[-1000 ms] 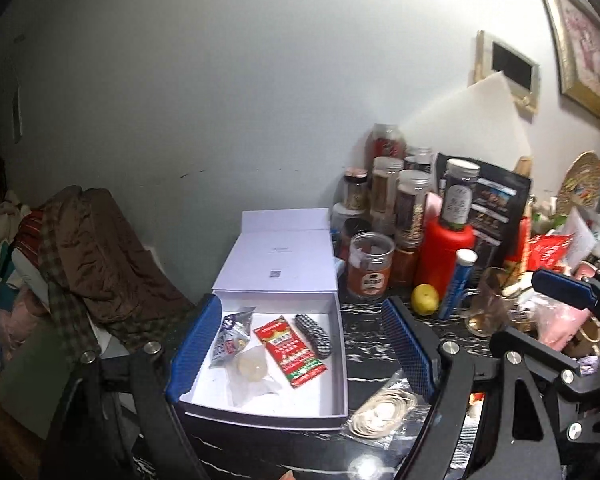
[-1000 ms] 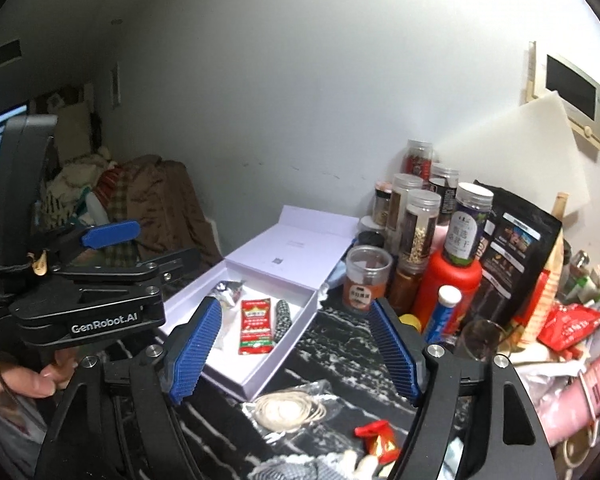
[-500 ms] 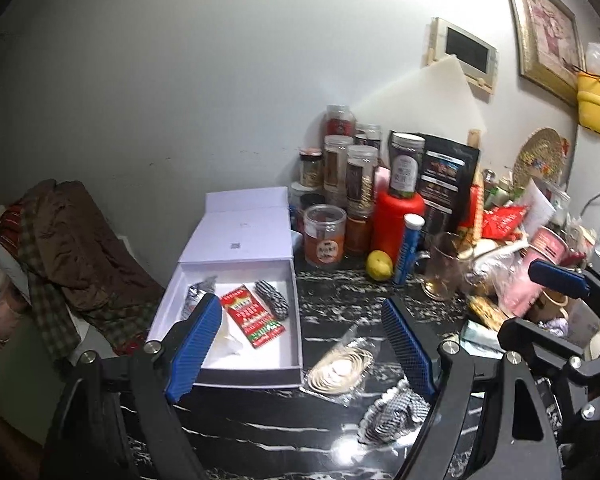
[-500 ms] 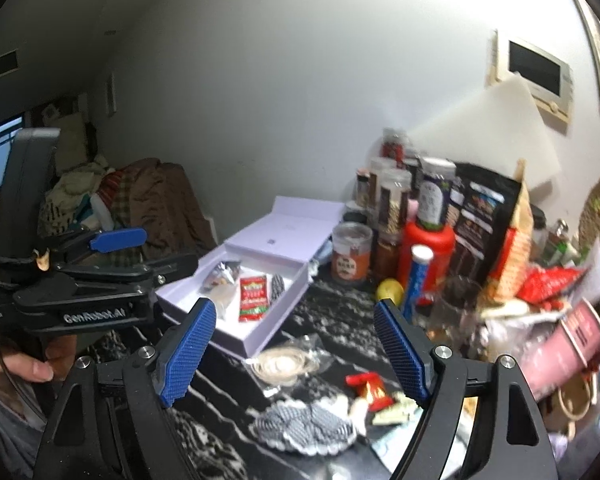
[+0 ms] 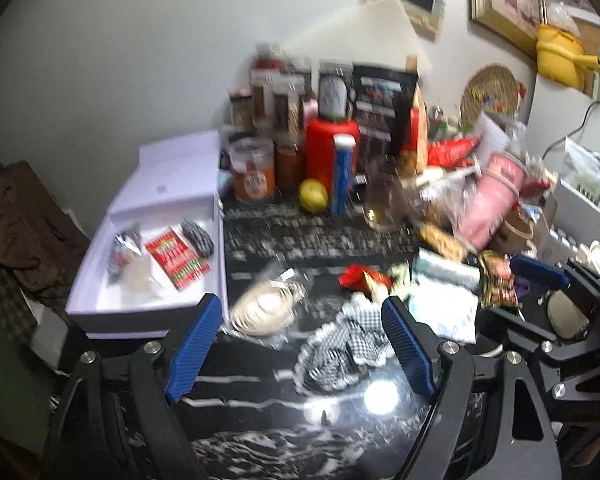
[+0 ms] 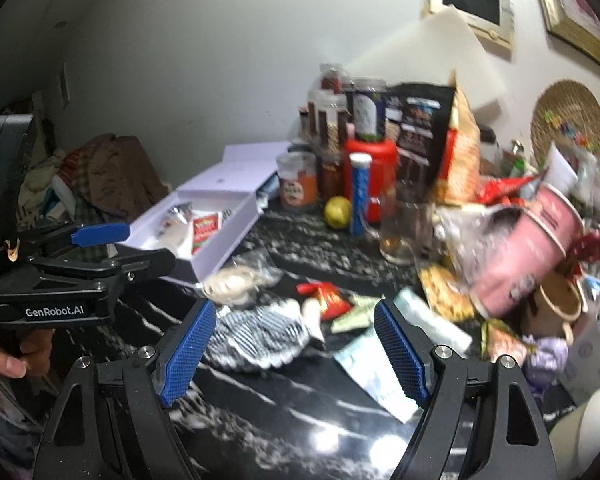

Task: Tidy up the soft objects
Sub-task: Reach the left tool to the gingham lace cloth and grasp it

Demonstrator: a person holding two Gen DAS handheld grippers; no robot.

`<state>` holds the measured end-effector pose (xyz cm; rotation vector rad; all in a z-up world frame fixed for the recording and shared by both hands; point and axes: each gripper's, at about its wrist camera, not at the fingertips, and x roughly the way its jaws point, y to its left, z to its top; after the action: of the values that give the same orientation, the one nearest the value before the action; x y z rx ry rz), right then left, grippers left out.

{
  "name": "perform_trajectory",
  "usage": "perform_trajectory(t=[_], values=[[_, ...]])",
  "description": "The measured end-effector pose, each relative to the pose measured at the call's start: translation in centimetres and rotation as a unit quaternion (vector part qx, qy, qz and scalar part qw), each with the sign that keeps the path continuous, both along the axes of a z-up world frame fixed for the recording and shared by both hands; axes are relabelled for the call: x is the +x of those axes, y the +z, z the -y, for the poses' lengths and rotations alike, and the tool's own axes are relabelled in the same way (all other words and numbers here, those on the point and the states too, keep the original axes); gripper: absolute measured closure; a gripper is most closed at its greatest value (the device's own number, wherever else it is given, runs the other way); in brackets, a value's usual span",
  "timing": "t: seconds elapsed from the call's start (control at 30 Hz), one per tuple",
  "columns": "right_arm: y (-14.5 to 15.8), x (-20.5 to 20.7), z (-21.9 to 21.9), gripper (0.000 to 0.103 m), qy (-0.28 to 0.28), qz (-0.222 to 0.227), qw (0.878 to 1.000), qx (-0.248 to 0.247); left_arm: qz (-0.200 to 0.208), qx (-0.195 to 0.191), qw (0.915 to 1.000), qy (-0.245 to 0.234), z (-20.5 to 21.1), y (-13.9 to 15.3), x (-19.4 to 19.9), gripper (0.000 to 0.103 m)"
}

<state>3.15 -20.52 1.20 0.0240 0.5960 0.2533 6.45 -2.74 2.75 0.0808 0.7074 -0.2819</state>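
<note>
Left gripper (image 5: 302,344) is hovering over the black marble counter (image 5: 284,432), blue fingers (image 5: 196,344) spread wide, nothing between them. Right gripper (image 6: 290,354) is hovering the same way, fingers (image 6: 188,350) spread wide and holding nothing. Both are pointing forward and slightly down at the counter.

The checkered fabric piece (image 5: 342,354) is lying flat on the counter, sitting between the left fingers in that view but apparently beyond and below them, not gripped. In the right wrist view the same piece (image 6: 260,334) is lying just past the left-side finger.

The open white box (image 5: 100,300) is sitting at the counter's left, lid flipped back. Inside: 1 silver packet (image 5: 122,250), 1 red sachet (image 5: 176,258), 1 small checkered item (image 5: 198,236) and a pale bagged thing (image 5: 140,278), too blurred to name. A clear bag with a beige coil (image 5: 262,310) is lying just beside the box's right wall.

Left wrist view alone is showing the yellow pot (image 5: 562,54) on a shelf and the right gripper's body at the right edge. Right wrist view alone is showing the left gripper's body (image 6: 56,296) with a hand (image 6: 8,354) wrapping its handle, plus a tipped pink cup (image 6: 528,256). Both views are motion-blurred.
</note>
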Motion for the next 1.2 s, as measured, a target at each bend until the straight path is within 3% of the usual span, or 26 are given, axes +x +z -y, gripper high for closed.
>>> perform_trajectory(t=[0.47, 0.7, 0.9, 1.03, 1.13, 1.2], values=[[-6.5, -0.7, 3.3, 0.021, -0.002, -0.078, 0.997, 0.022, -0.090, 0.000, 0.9953, -0.037, 3.0, -6.8, 0.9, 0.021], [-8.1, 0.2, 4.2, 0.021, -0.010, -0.101, 0.994, 0.036, -0.100, 0.005, 0.9936, -0.052, 4.0, -8.4, 2.1, 0.021], [-8.7, 1.7, 4.8, 0.021, -0.004, -0.110, 0.993, 0.044, -0.091, 0.068, 0.9910, -0.071, 5.9, -9.6, 3.6, 0.021], [-8.7, 2.7, 5.0, 0.021, 0.000, -0.110, 0.993, 0.044, -0.080, 0.084, 0.9883, -0.099, 7.1, -9.8, 4.5, 0.021], [-8.7, 3.3, 5.5, 0.021, -0.004, -0.113, 0.992, 0.048, -0.126, 0.076, 0.9798, -0.136, 8.1, -10.8, 5.7, 0.021], [-8.8, 3.6, 5.8, 0.021, -0.006, -0.113, 0.992, 0.051, -0.145, 0.077, 0.9777, -0.130, 8.6, -11.8, 6.4, 0.021]])
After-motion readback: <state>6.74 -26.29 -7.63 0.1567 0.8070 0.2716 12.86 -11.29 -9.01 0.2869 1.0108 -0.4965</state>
